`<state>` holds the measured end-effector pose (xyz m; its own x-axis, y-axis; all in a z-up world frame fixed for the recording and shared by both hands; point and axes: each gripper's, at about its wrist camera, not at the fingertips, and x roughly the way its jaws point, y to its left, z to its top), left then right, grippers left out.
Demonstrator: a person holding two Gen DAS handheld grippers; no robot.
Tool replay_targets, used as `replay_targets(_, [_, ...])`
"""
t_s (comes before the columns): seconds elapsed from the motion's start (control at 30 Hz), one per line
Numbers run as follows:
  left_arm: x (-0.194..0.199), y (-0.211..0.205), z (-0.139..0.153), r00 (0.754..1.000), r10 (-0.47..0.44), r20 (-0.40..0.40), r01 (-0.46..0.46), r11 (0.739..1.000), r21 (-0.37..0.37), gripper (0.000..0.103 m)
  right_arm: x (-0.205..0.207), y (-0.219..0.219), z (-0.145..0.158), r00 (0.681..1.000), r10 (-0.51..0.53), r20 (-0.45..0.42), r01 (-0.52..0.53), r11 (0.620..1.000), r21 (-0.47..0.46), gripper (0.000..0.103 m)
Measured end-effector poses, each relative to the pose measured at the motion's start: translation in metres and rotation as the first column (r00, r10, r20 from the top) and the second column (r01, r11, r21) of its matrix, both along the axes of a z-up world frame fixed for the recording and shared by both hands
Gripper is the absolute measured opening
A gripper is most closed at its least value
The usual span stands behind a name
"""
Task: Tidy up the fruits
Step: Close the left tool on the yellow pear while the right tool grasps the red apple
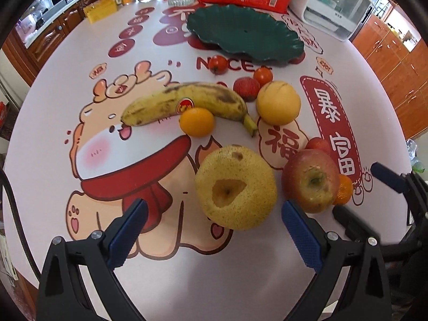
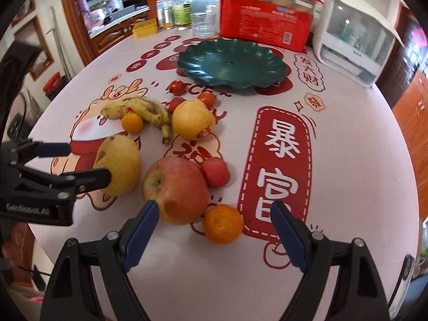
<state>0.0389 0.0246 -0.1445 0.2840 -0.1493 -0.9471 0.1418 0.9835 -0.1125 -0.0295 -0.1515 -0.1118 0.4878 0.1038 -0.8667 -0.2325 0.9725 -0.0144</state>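
Fruits lie loose in a cluster on the printed tablecloth [image 1: 240,281]; none is on the dark green scalloped plate [image 2: 232,64], which stands beyond them toward the far side of the table.

Nearest the tools: a large yellow pear [image 1: 235,187] with a cut or bruised patch on its upper face, and beside it a red-yellow apple [image 2: 176,190], blemished at its near side. A mandarin [image 2: 223,223] sits just beside the apple at the front. A small red fruit [image 2: 215,171] touches the apple's far side.

Further back: a spotted banana [image 1: 187,101] bearing a sticker, a small orange citrus [image 1: 197,121] touching its underside, a yellow apple-like fruit [image 1: 278,103], a red strawberry-like fruit [image 1: 246,88], and two small tomatoes [image 1: 217,64].

Left gripper [image 1: 214,238]: jaws apart, blue pads either side of the pear's near end, holding nothing. In the right wrist view one of its fingers looks to be at the pear's side; contact cannot be confirmed.

Right gripper [image 2: 214,238]: jaws wide apart, above the tablecloth. The left pad stands at the apple's near edge, the mandarin lies between the fingers. Nothing clamped.

Background: red carton [image 2: 264,21], glass jar [image 2: 202,24], bottles, white appliance [image 2: 353,48].
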Motion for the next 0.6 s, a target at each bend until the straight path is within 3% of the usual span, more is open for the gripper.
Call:
replay_targets(0.23, [0.008, 0.0, -0.015, 0.999, -0.003, -0.051, 0.001, 0.999, -0.033, 0.099, -0.004, 0.017, -0.019, 0.998, 0.056, 0.0, -0.056, 0.998, -0.02, 0.086])
replay_targets(0.6, [0.018, 0.0, -0.034, 0.994, -0.01, -0.109, 0.003, 0.998, -0.07, 0.099, -0.001, 0.04, -0.026, 0.987, 0.111, 0.113, -0.096, 0.986, -0.134, 0.086])
